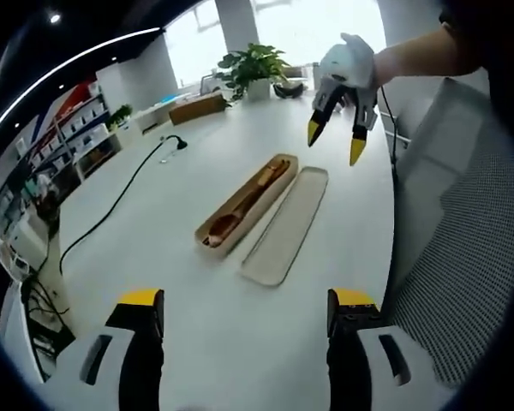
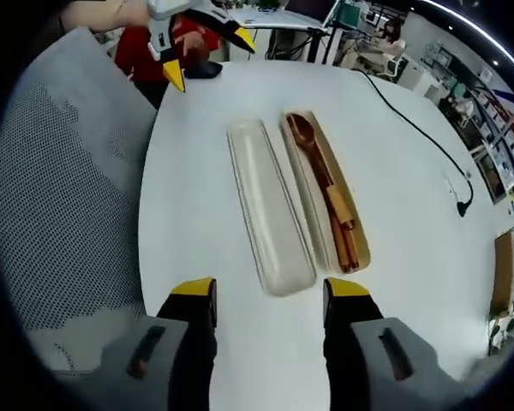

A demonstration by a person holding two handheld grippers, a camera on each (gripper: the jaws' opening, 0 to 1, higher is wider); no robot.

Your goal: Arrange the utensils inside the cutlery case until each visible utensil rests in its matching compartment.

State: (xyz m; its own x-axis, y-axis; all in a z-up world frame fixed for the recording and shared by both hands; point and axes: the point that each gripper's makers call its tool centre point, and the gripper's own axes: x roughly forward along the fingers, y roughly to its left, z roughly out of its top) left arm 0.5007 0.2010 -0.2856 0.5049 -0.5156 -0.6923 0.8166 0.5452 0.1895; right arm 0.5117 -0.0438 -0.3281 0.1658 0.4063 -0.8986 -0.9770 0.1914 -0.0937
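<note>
With both my left tool (image 1: 246, 317) and right tool (image 2: 268, 304) spread empty above the white bench (image 2: 411, 197), the wooden utensils (image 2: 327, 190) lie in the beige cutlery case (image 2: 360, 248) beside its detached lid (image 2: 270, 218), seemingly arranged.

Bright window daylight, fisheye-warped edges

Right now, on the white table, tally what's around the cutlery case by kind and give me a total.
Case tray: 1
Case lid: 1
Wooden utensils in the tray: 2 that I can tell apart, a spoon and chopsticks
Black cable: 1
Potted plant: 1
Total: 6
</note>
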